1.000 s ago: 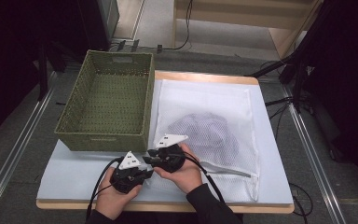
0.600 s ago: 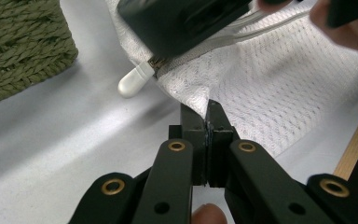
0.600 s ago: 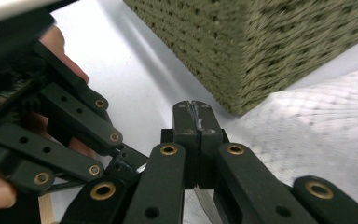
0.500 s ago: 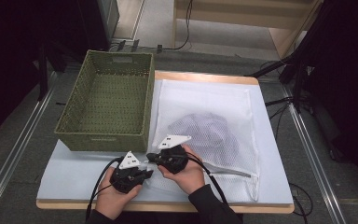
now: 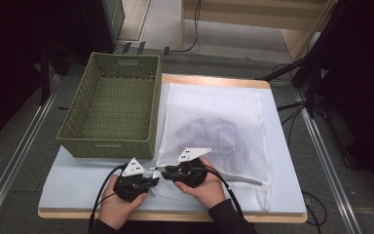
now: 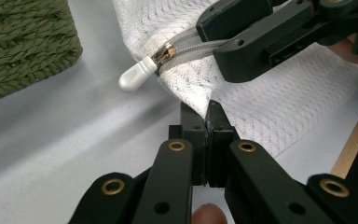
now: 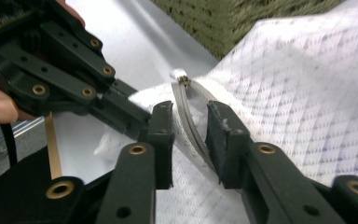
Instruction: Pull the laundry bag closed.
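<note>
A white mesh laundry bag (image 5: 214, 122) with a grey zipper (image 7: 191, 123) lies flat on the pale table (image 5: 78, 185), just right of a green woven basket (image 5: 112, 112), a dark garment showing through its netting. The left gripper (image 6: 207, 123) is clenched on the bag's near corner. The right gripper (image 7: 189, 135), whose jaws have just been opening, straddles the zipper tape behind the white pull tab (image 6: 135, 77) without pressing it.

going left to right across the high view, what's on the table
green woven basket → left gripper → right gripper → white mesh laundry bag with dark clothes inside
</note>
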Demonstrator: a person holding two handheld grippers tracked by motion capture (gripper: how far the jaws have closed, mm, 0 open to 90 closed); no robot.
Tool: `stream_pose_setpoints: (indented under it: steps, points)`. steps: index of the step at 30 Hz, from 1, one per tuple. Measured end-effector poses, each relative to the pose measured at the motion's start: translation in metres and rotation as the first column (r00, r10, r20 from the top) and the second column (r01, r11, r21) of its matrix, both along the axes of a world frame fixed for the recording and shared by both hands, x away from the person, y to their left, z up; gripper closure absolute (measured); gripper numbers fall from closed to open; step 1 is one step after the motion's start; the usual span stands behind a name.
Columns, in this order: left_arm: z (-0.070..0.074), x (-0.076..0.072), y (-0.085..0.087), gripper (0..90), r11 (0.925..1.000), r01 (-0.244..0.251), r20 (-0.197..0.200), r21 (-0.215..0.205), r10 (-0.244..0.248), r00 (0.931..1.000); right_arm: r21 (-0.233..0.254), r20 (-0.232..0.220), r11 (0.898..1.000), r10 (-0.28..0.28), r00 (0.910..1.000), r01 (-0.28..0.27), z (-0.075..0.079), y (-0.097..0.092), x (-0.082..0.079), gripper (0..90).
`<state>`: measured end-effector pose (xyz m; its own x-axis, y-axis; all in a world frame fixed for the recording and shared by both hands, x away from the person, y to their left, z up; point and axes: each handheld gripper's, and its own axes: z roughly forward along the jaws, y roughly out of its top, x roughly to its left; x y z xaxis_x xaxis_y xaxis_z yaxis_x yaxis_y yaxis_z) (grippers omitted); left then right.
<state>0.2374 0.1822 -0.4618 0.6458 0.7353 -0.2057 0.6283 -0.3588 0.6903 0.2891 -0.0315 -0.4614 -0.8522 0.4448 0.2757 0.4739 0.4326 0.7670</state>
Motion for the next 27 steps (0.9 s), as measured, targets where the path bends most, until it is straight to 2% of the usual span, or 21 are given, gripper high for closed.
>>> stream_pose_setpoints:
  steps: [3,6,9,11,12,14,17,21,24,27]
  points:
    - [0.0,-0.001,0.0,90.0,1.0,0.001,0.006,0.0,-0.001,1.0,-0.007,-0.007,1.0,0.023,0.9997,-0.023,-0.001,0.0,0.0,88.9]
    - [0.0,0.0,0.001,90.0,0.9999,0.01,0.004,-0.003,-0.01,0.9999,-0.007,-0.007,0.999,0.033,0.9994,-0.033,-0.001,0.0,-0.002,90.0]
    - [-0.001,0.0,0.002,89.8,0.9997,0.019,-0.007,-0.013,-0.019,0.9998,-0.016,0.018,0.999,0.034,0.9993,-0.034,0.0,-0.001,-0.005,90.0]
    - [0.0,0.001,0.004,83.9,0.9994,0.027,-0.013,-0.024,-0.027,0.9995,-0.009,0.033,1.0,0.023,0.9992,-0.022,0.0,-0.003,-0.006,90.0]
    - [0.001,0.001,0.007,75.9,0.9992,0.03,-0.013,-0.026,-0.03,0.9995,-0.004,0.035,1.0,0.016,0.9993,-0.016,0.0,-0.004,-0.007,90.0]
    - [0.004,0.002,0.015,73.0,0.999,0.035,-0.011,-0.029,-0.036,0.9993,0.005,0.038,1.0,0.005,0.9993,-0.005,0.0,-0.007,-0.007,90.0]
    - [0.009,0.003,0.031,78.1,0.9989,0.024,-0.004,-0.041,-0.025,0.9997,0.01,0.055,1.0,0.0,0.9985,-0.001,0.002,-0.009,-0.009,90.0]
    - [0.013,0.006,0.053,90.0,0.9955,-0.014,-0.013,-0.094,0.012,0.9998,0.023,0.067,1.0,-0.017,0.9976,0.016,0.006,-0.014,-0.009,90.0]
    - [0.011,0.008,0.052,90.0,0.9967,-0.024,-0.025,-0.078,0.022,0.9994,0.031,0.071,0.999,-0.018,0.9973,0.016,0.009,-0.015,-0.011,90.0]
    - [0.004,0.012,0.032,90.0,1.0,0.007,-0.028,-0.004,-0.007,0.9996,0.03,0.081,0.999,-0.013,0.9966,0.011,0.01,-0.015,-0.012,90.0]
